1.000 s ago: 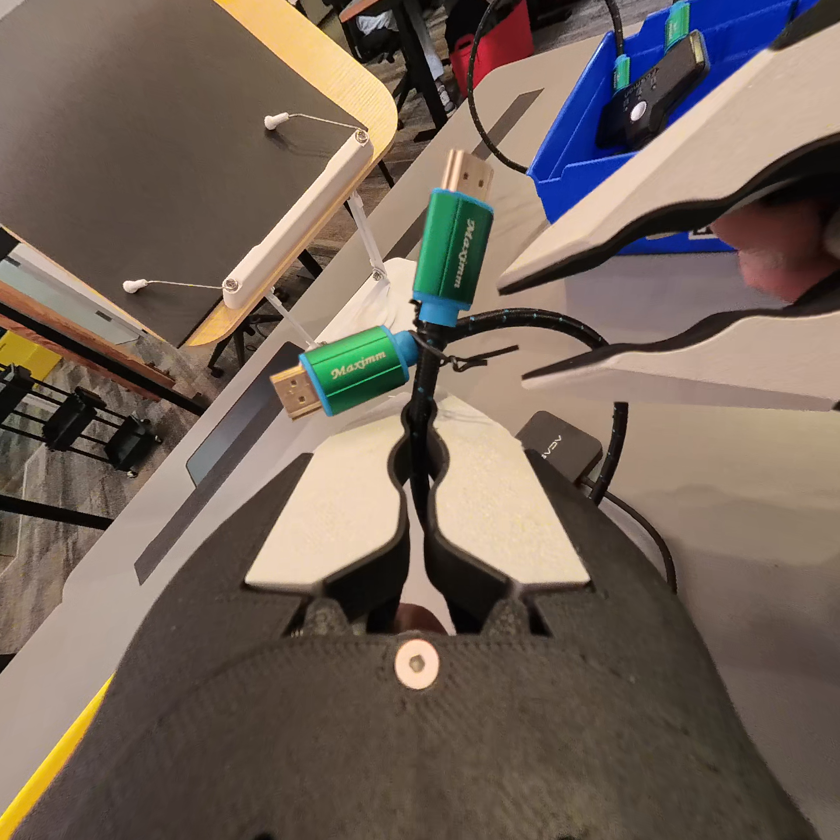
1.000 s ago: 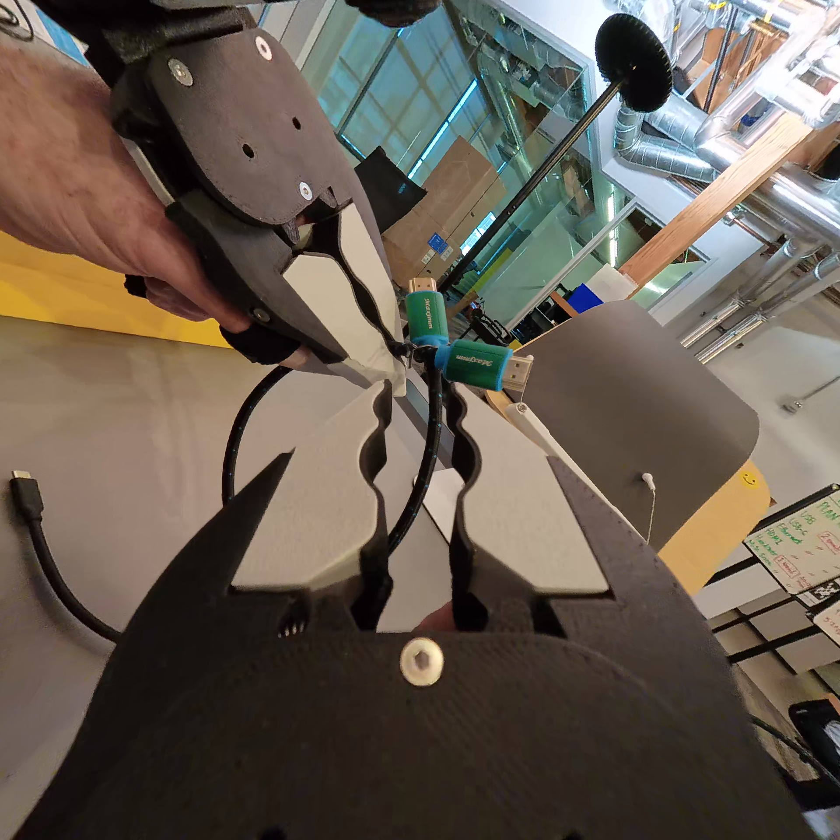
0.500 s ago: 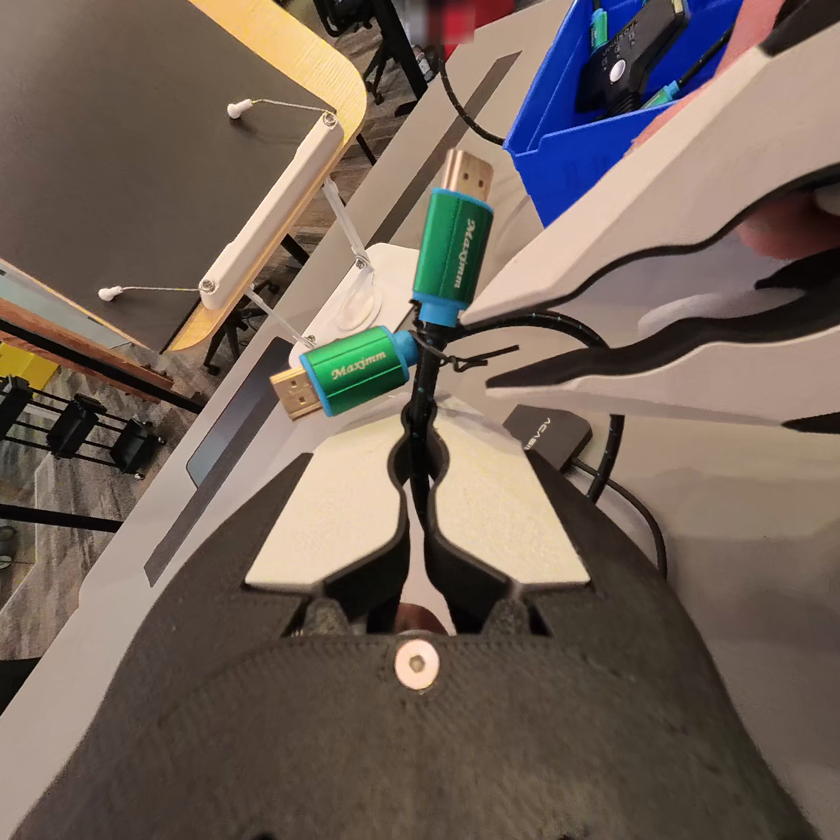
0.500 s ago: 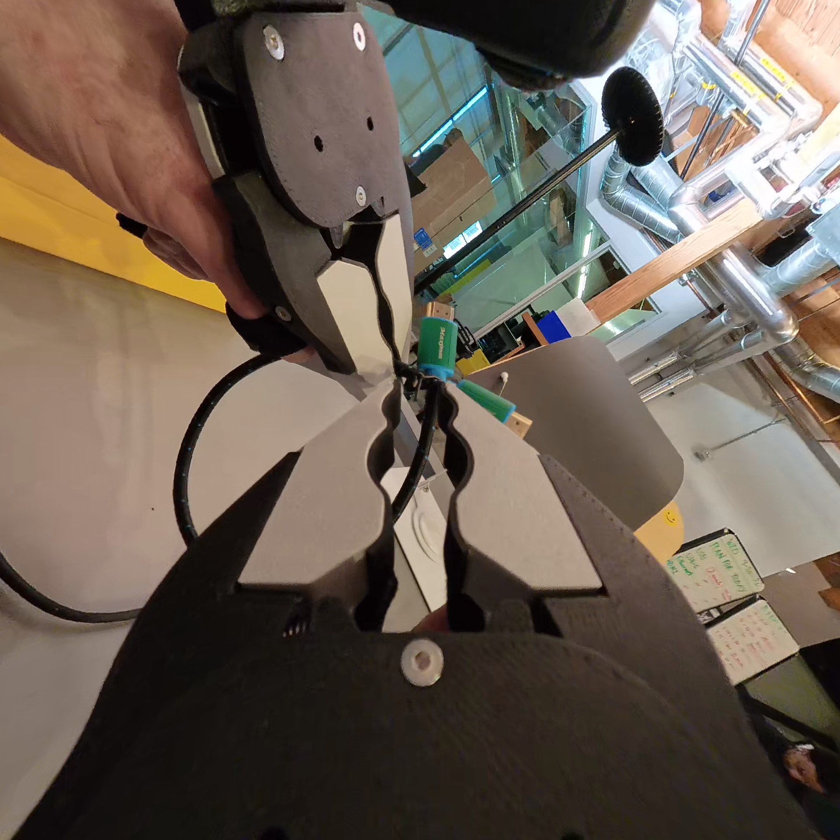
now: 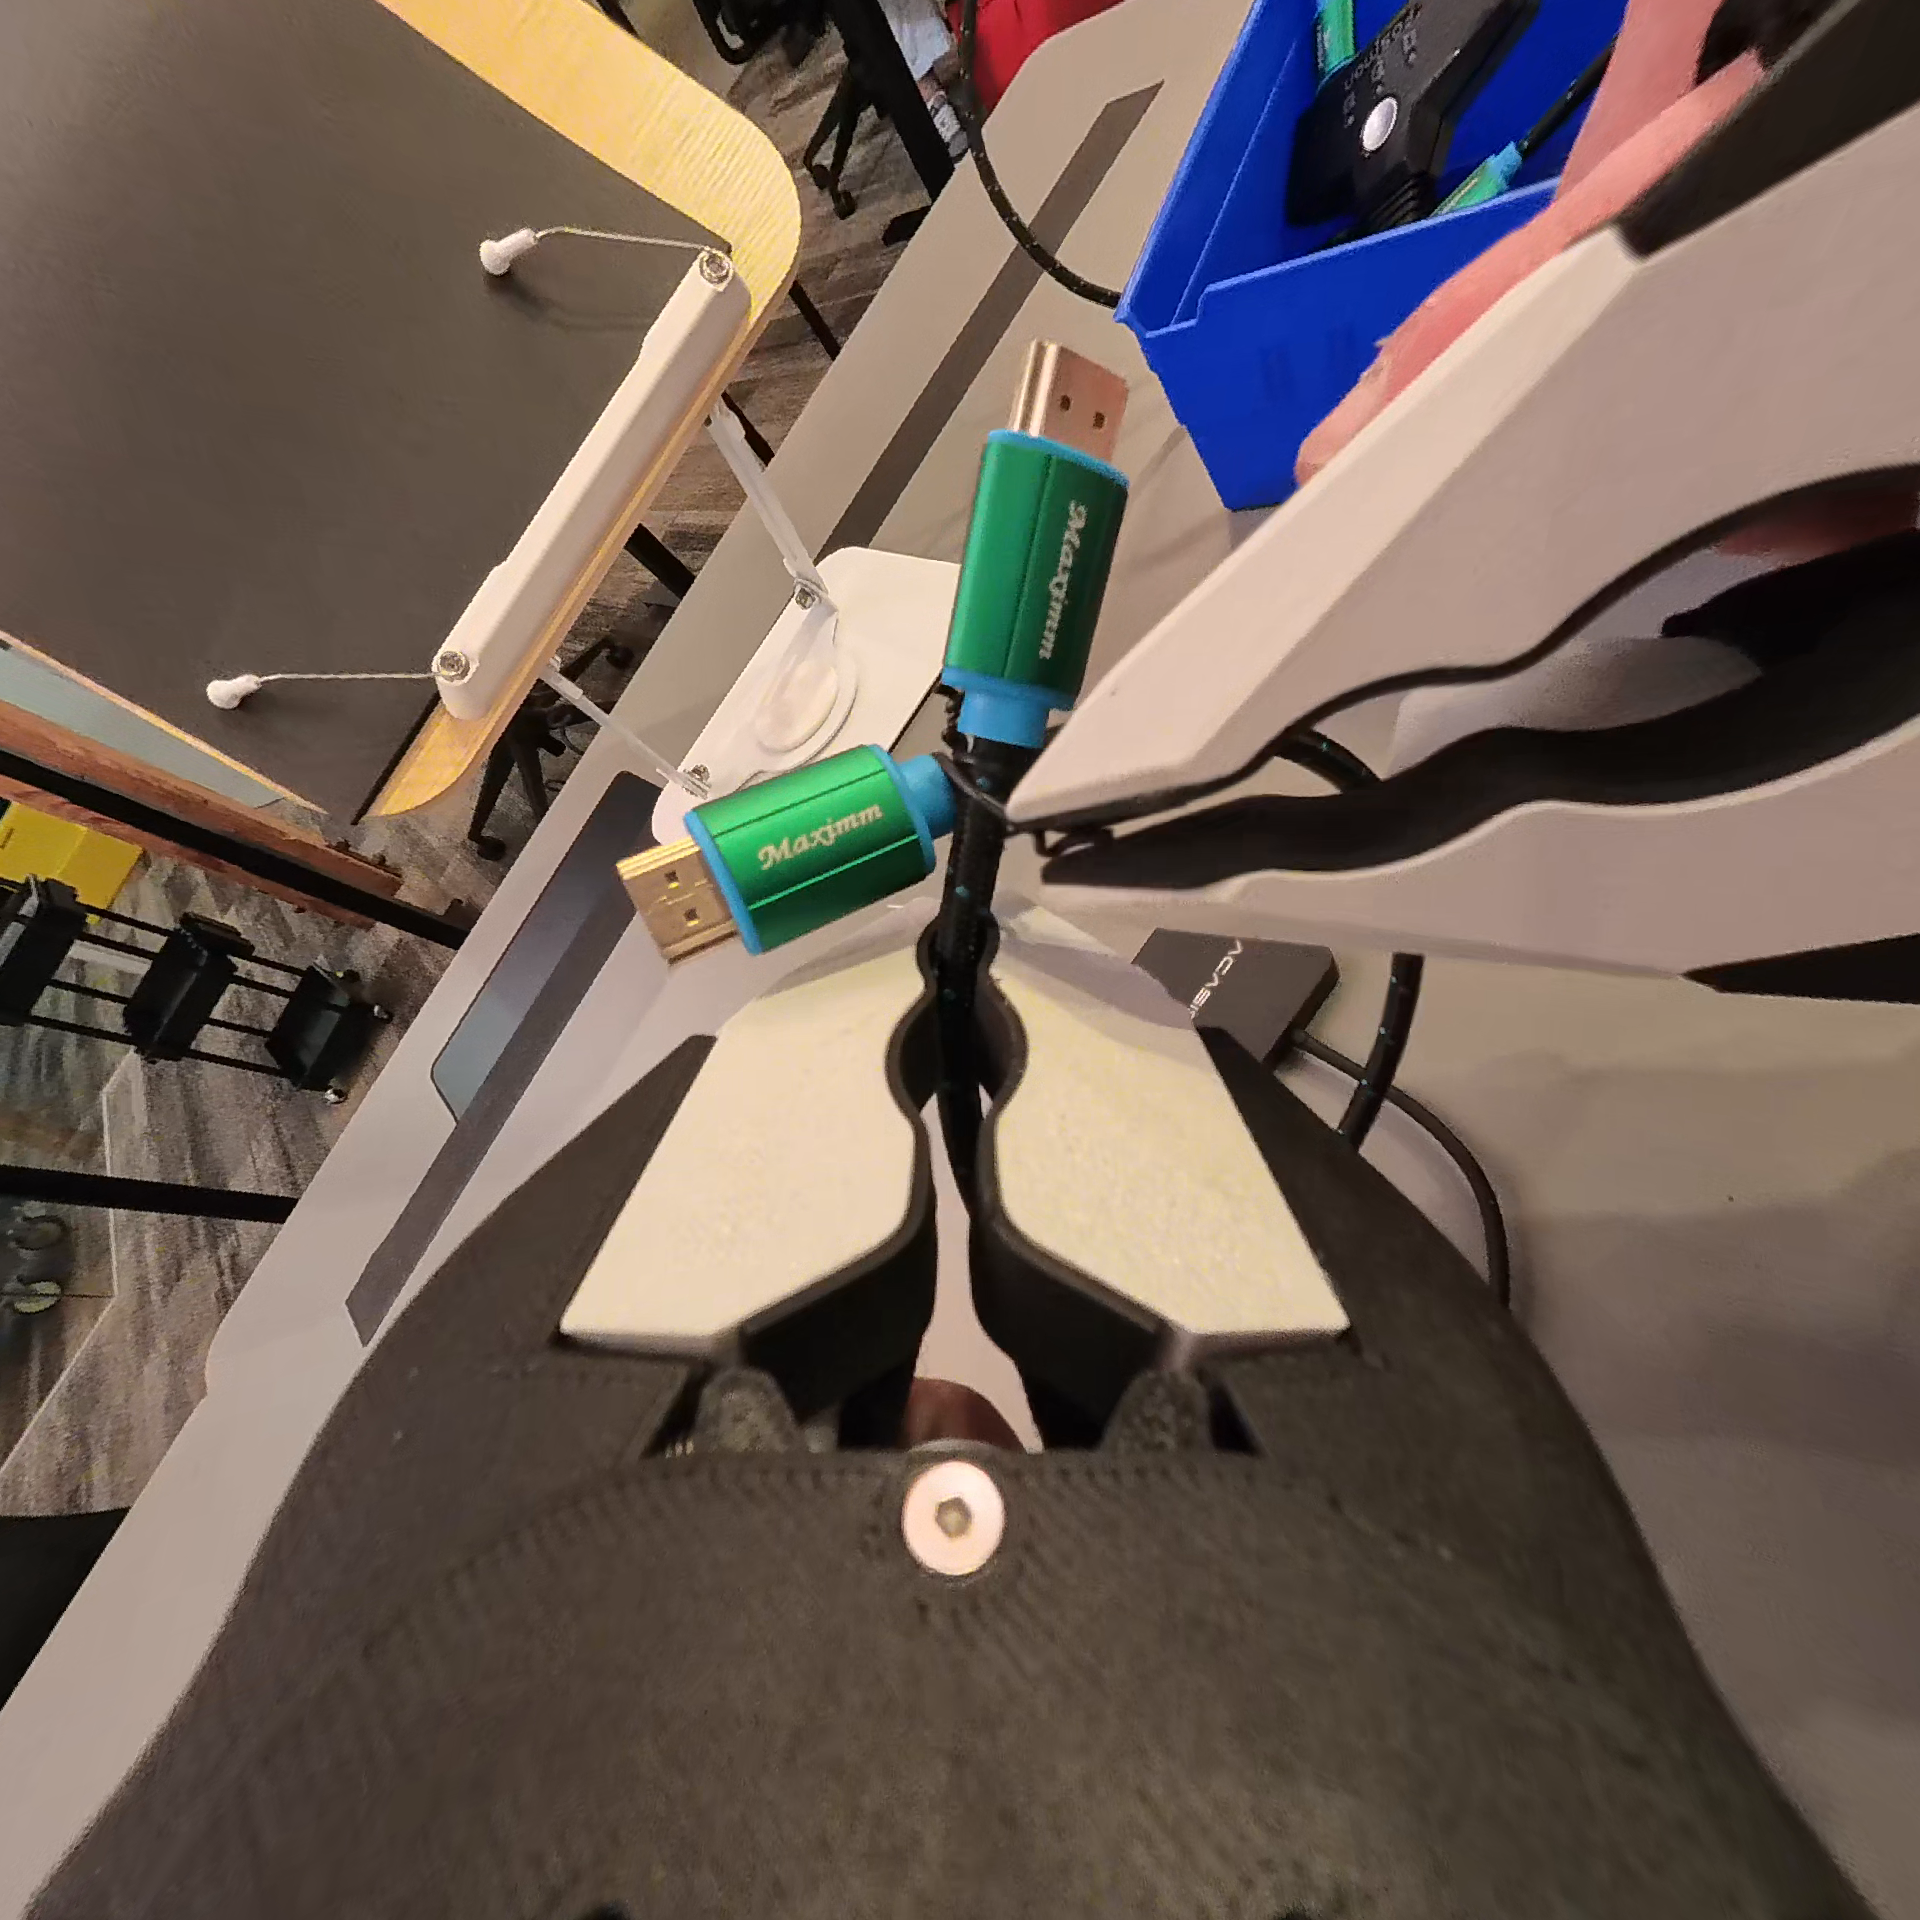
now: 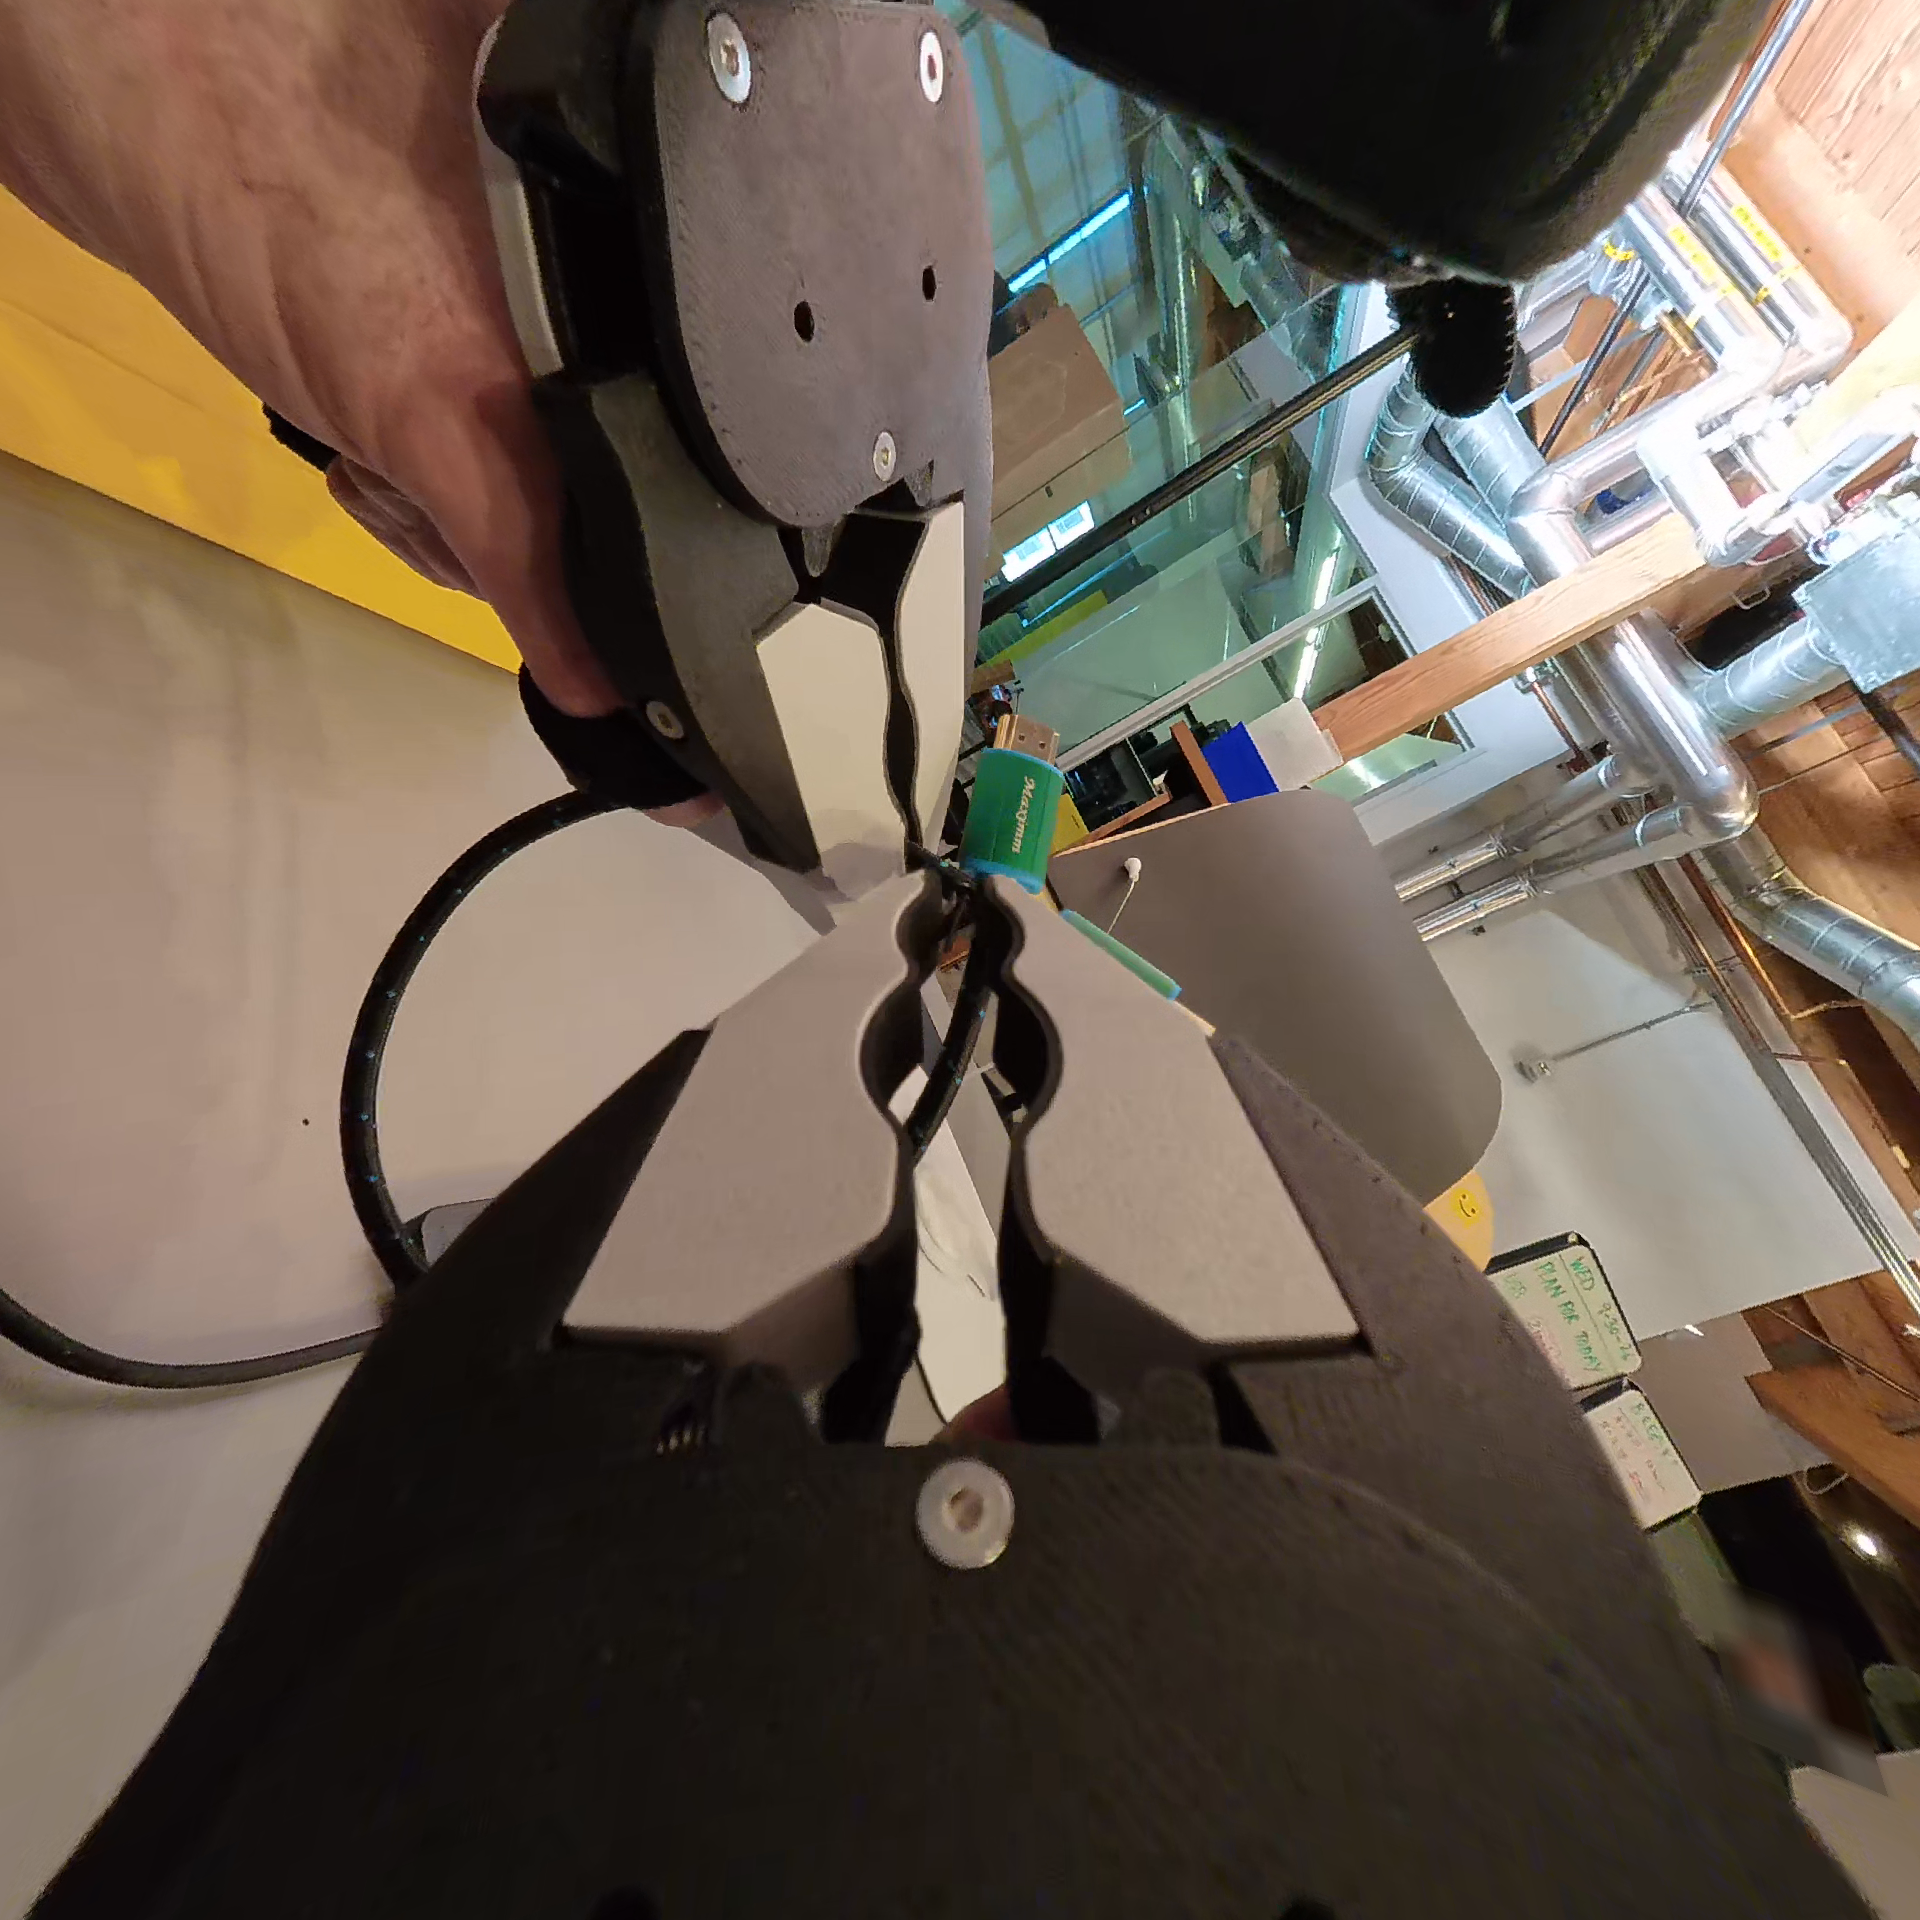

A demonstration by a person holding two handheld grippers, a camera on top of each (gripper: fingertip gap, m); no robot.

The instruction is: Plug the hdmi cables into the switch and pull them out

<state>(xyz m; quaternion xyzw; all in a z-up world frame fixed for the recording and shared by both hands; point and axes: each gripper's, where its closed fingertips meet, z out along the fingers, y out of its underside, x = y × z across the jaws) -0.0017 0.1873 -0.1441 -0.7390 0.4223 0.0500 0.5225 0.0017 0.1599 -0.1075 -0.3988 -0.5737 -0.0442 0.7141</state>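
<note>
Two tongs now meet at one spot: the right tongs (image 5: 1023, 831) have closed in over the last second and their tips pinch at the black tie binding the cable (image 5: 961, 997), just below the two green plugs (image 5: 1034, 561). The left tongs (image 5: 956, 977) stay clenched on the cable, held above the grey surface (image 5: 1714, 1299). Likely untying before any plugging; the task has barely started. The black switch (image 5: 1247, 987) lies on the surface behind, with no plug in it that I can see. Blue bin (image 5: 1299, 343) further back.

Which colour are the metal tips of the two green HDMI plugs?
Gold. The two green HDMI plugs' metal tips show this best in the left wrist view.
</note>
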